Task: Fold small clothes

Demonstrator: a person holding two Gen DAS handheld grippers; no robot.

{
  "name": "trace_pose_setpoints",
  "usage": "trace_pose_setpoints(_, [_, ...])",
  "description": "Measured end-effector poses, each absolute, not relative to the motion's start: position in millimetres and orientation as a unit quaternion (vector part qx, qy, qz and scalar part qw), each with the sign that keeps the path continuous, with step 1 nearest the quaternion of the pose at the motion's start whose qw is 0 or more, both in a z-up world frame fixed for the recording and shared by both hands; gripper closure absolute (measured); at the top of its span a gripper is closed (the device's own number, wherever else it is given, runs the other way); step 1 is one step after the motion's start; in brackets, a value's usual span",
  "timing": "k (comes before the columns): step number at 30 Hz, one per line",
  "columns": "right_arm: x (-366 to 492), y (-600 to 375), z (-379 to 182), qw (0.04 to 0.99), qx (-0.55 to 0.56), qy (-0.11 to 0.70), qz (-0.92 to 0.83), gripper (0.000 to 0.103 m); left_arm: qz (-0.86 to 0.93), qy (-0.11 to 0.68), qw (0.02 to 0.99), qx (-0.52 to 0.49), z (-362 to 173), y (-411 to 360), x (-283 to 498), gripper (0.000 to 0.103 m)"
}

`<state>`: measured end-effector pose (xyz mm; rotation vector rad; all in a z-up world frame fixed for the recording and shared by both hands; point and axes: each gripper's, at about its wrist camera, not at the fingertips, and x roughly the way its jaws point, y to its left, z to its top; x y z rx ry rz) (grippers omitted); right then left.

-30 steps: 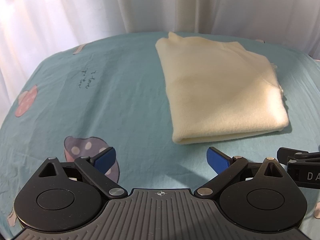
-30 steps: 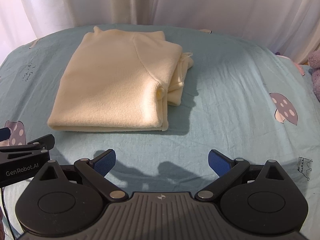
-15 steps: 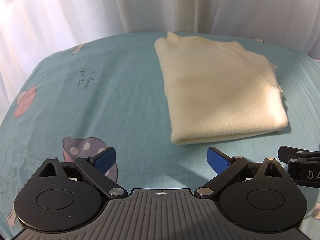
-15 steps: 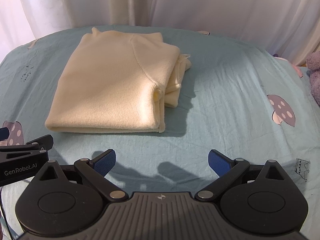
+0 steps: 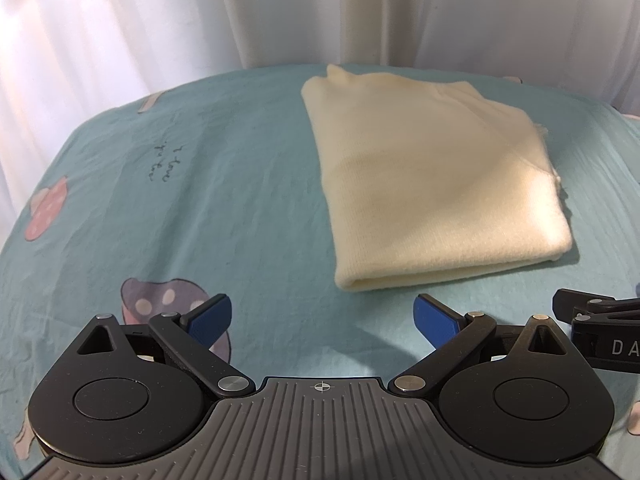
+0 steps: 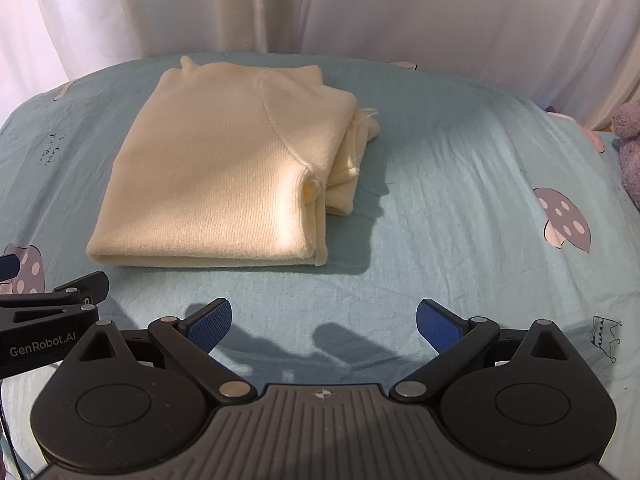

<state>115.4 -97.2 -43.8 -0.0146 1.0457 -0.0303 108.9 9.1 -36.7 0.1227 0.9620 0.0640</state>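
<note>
A cream knitted garment (image 5: 432, 184) lies folded into a thick rectangle on the teal bedsheet (image 5: 224, 200). In the right wrist view the same garment (image 6: 232, 184) shows its folded edge toward me and layered ends on its right side. My left gripper (image 5: 322, 318) hangs open above the sheet, just short of the garment's near left corner. The right gripper (image 6: 323, 322) is open too, nothing between its blue pads, in front of the garment's near right corner. Each gripper's body shows at the edge of the other's view.
The sheet (image 6: 460, 208) carries mushroom prints (image 6: 566, 222) and small writing (image 5: 162, 160). White curtains (image 5: 200, 12) hang behind the bed's far edge. A purple plush toy (image 6: 630, 148) sits at the far right.
Both grippers have drawn back slightly from the garment, which sits a little farther away in each view. Both stay open.
</note>
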Motion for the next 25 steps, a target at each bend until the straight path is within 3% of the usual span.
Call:
trace_pose_setpoints(11, [117,-99,-46,0.865,-0.009,0.501,-0.020,0.004,-0.007,0.461,0.887,0.007,-38,14,108,0.003])
trace_pose_setpoints(17, [120,-100,-47,0.863,-0.004,0.504,-0.027,0.004,0.022,0.460,0.884,0.078,-43,3,107,0.003])
trace_pose_setpoints(25, [120,-97,-46,0.865,-0.015,0.501,-0.028,0.004,0.015,0.462,0.883,0.075,-42,3,108,0.002])
